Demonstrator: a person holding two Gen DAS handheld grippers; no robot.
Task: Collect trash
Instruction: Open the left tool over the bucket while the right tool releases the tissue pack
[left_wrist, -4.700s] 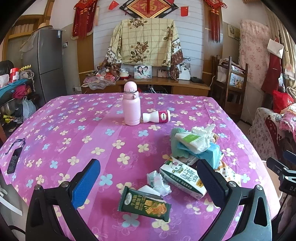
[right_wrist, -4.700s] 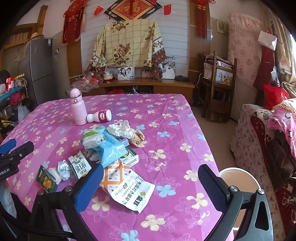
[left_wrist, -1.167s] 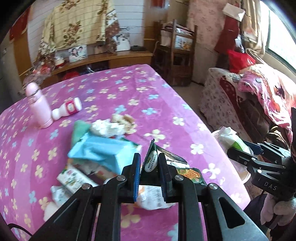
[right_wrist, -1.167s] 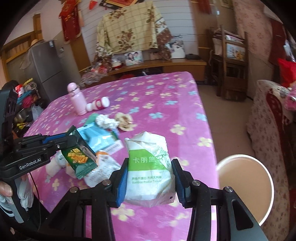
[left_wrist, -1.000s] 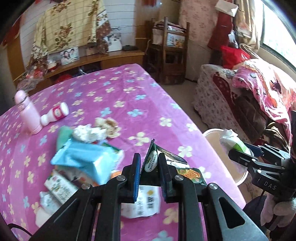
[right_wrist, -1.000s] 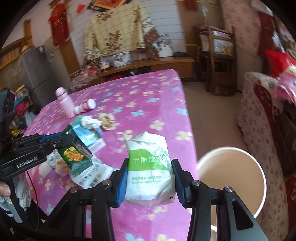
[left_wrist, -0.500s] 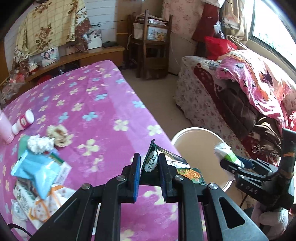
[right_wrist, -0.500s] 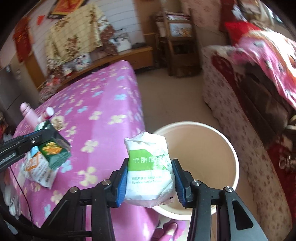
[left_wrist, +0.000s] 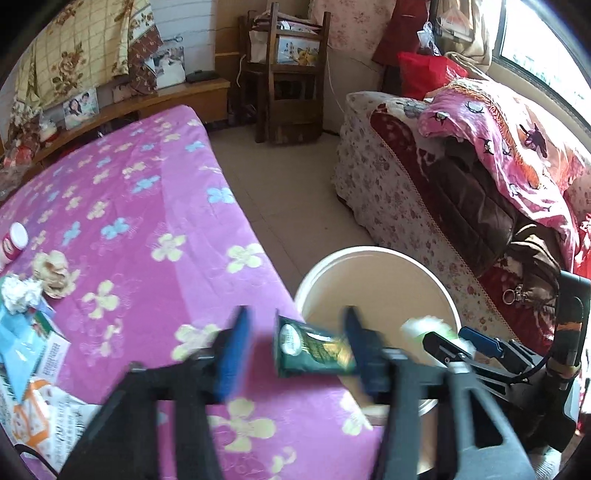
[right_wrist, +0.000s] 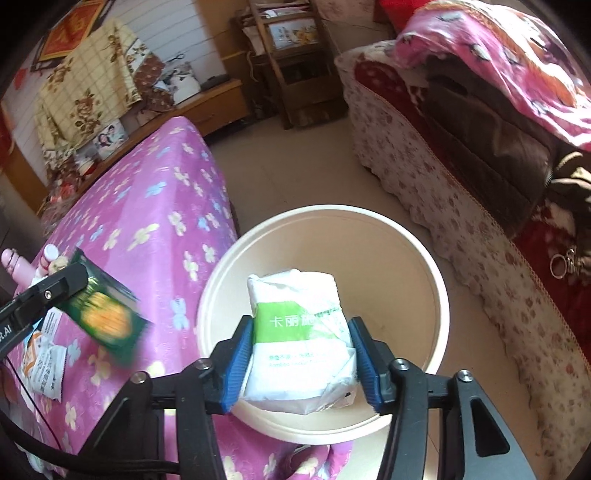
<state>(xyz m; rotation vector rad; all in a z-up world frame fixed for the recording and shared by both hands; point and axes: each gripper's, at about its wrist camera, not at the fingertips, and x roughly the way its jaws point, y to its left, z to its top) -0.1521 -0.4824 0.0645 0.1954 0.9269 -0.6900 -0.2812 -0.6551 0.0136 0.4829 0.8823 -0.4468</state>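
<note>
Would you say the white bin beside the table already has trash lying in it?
No, the bin's inside shows bare in the right wrist view; the tissue pack sits between the right gripper's fingers.

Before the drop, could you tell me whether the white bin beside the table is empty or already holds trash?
Apparently empty: the white bin shows bare walls and floor, though the tissue pack hides part.

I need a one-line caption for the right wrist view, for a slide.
Right gripper, jaws just opening, releases a white-and-green tissue pack over the cream bin.
</note>
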